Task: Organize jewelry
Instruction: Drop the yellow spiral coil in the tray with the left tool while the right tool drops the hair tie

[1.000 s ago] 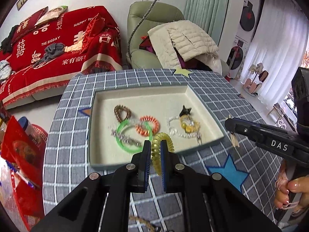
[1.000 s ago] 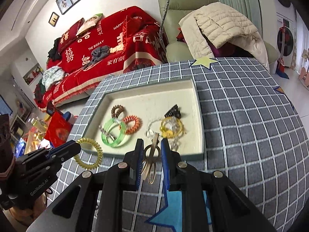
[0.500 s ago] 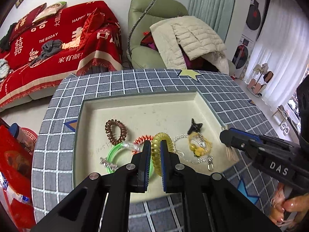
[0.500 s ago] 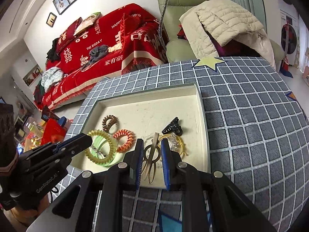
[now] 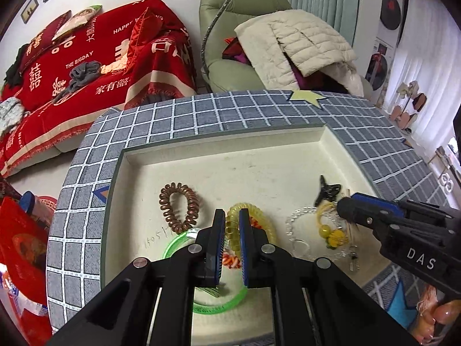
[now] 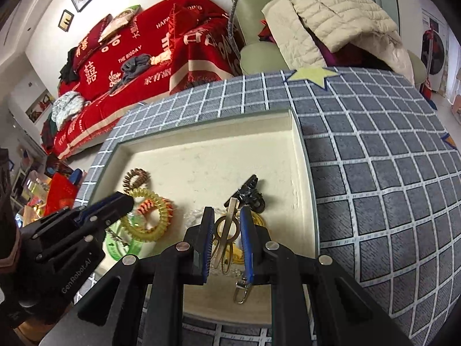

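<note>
Both grippers hang over the cream square tray on the grey checked tablecloth. The left gripper pinches a translucent yellow spiral hair tie between its blue pads — held just above the orange coil and green plastic bangle near the tray's near-left side. The right gripper clamps a gold metal hair clip, over the yellow bead bracelet, near a black claw clip.

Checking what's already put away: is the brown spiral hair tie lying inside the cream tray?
Yes, the brown spiral hair tie lies on the floor of the cream tray, apart from both grippers.
</note>
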Demonstrator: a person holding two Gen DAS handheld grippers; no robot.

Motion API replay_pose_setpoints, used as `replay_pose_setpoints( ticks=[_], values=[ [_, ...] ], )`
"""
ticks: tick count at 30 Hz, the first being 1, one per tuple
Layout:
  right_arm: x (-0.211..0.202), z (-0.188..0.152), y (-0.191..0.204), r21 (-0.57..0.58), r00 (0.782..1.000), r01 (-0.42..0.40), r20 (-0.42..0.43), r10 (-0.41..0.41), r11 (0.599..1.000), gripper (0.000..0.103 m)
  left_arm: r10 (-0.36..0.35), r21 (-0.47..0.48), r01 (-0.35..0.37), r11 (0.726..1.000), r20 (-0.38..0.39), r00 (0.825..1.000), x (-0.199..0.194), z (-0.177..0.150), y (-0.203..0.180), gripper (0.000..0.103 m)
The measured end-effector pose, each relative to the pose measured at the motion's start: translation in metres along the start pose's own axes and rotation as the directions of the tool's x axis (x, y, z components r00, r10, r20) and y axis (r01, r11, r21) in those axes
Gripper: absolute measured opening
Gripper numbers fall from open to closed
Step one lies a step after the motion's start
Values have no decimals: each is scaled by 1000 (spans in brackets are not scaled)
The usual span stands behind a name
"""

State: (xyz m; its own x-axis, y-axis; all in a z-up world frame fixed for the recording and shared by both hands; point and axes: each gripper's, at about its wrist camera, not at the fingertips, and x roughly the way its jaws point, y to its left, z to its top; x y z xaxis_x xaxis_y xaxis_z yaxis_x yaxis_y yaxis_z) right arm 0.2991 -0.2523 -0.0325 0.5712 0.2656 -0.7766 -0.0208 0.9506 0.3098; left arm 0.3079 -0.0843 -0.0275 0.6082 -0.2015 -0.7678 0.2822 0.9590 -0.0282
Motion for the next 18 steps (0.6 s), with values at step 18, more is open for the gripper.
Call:
replay_pose_setpoints(
  ticks=[18],
  values=[
    [16, -3, -1, -24, 1000, 17, -23, -18, 1000, 25, 67, 35, -67, 997, 2, 998, 9, -2, -6, 30]
  ],
)
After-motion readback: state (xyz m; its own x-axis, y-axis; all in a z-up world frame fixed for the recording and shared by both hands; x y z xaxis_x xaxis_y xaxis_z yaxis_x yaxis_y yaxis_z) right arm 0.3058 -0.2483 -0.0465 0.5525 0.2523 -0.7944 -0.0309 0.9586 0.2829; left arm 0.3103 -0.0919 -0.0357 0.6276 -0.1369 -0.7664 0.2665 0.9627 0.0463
